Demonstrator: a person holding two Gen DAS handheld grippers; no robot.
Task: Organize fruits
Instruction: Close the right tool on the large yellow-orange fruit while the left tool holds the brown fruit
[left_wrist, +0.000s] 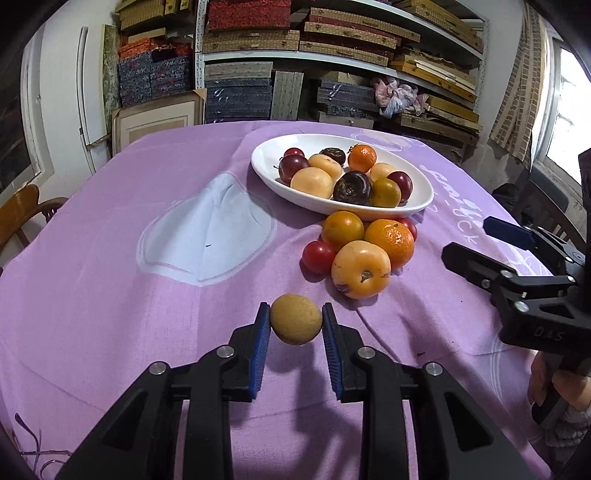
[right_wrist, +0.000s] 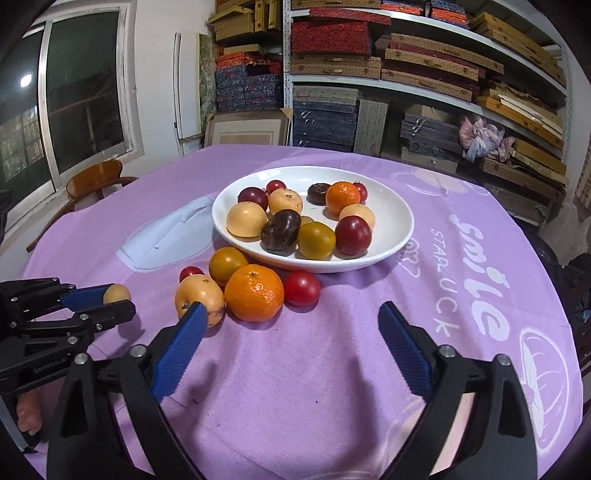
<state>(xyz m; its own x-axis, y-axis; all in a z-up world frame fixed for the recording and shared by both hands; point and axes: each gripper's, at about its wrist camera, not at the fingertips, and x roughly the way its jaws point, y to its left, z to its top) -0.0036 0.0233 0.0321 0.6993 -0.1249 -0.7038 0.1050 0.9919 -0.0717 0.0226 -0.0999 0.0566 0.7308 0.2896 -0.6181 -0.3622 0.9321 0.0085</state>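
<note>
My left gripper (left_wrist: 295, 319) is shut on a small tan round fruit (left_wrist: 295, 318) and holds it just above the purple cloth; the fruit also shows in the right wrist view (right_wrist: 116, 293). A white oval bowl (left_wrist: 269, 155) holds several fruits. In front of it lies a loose cluster: a mandarin (right_wrist: 254, 292), a pale orange fruit (right_wrist: 199, 299), a yellow-orange fruit (right_wrist: 226, 263) and two red tomatoes (right_wrist: 301, 288). My right gripper (right_wrist: 291, 317) is open and empty, just in front of the cluster. It shows at the right in the left wrist view (left_wrist: 476, 243).
A purple tablecloth (right_wrist: 295, 369) with white print covers the table. A wooden chair (right_wrist: 96, 181) stands at the far left edge. Shelves (right_wrist: 406, 74) stacked with boxes fill the wall behind the table.
</note>
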